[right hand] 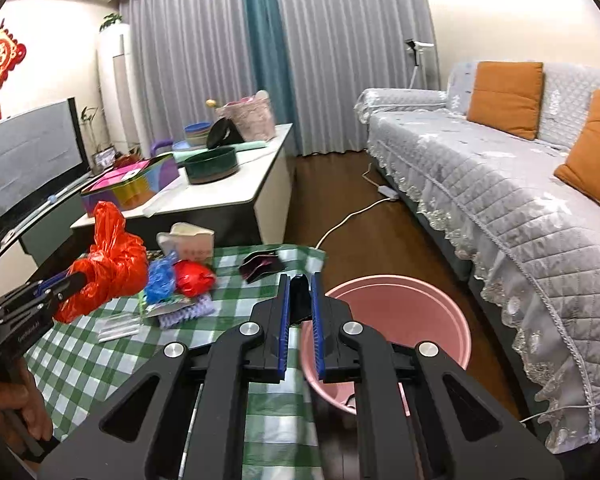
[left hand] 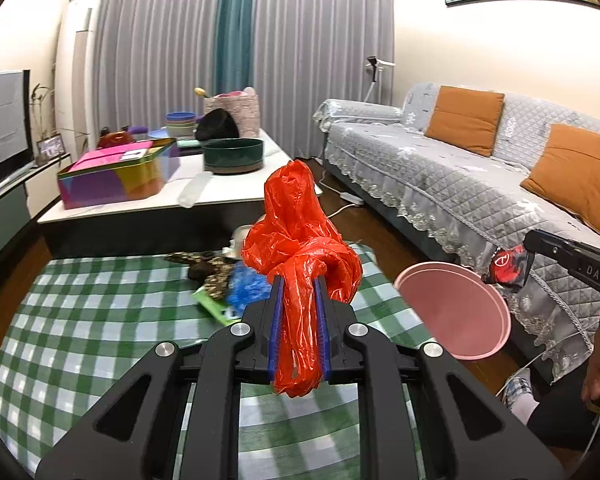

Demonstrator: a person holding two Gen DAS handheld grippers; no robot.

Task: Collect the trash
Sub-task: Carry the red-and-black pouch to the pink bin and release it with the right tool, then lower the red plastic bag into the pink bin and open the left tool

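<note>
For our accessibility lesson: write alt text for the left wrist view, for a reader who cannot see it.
The left claw is shut on a crumpled red bag above a green checked cloth. To its right, the right claw holds a red and black wrapper over a pink bin, and more litter lies on the cloth behind the bag.

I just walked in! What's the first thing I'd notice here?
The bright red plastic bag, pinched in the left tongs above the green checked cloth. Next, the pink bin on the floor beside it, and the right tongs gripping a red-and-black wrapper.
</note>
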